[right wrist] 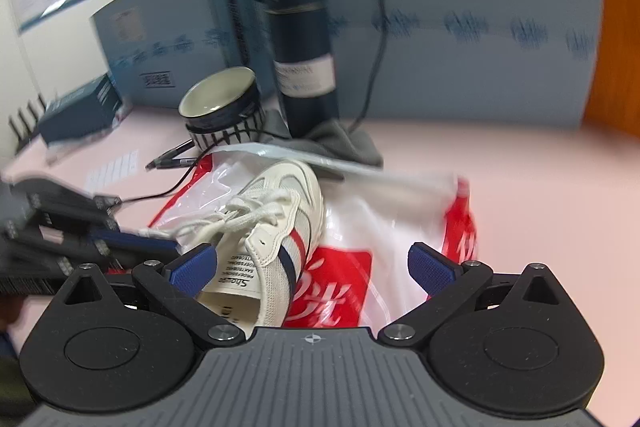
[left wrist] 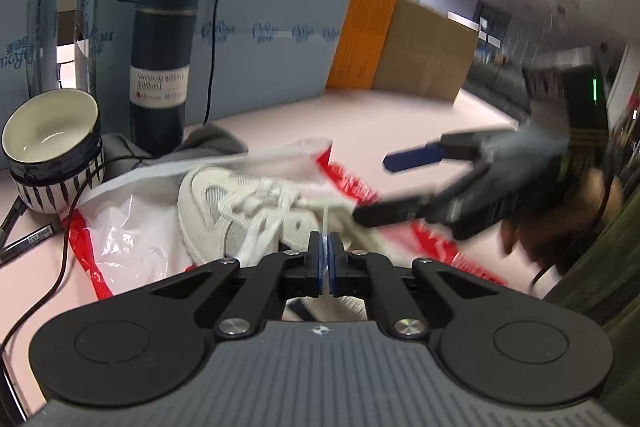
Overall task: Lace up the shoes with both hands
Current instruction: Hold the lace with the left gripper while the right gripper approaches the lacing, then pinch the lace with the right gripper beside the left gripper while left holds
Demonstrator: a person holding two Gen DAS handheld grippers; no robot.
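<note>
The white sneaker [right wrist: 276,227] lies on a red-and-white plastic bag [right wrist: 360,227] on the pink tabletop [right wrist: 520,179], toe pointing toward the far partition. From my left wrist view I see the left gripper [left wrist: 325,259] pressed together on a thin white shoelace [left wrist: 326,223], which runs taut from the blue pads up to the shoe's lacing. My right gripper [right wrist: 312,267] hangs over the shoe's heel opening, tilted downward, its blue fingers [right wrist: 430,267] spread wide with nothing pinched; the left finger sits just beside the tongue label.

In the left view that right gripper comes in from the right, blurred, one finger near the shoe's collar. Behind the shoe stand a dark vacuum bottle [right wrist: 302,51] and a striped bowl [right wrist: 222,107], with a grey cloth [right wrist: 340,143] at the bottle's foot. Pens [right wrist: 172,159] and a black cable [right wrist: 160,193] lie beside the bag. Blue partitions [right wrist: 460,27] close the back.
</note>
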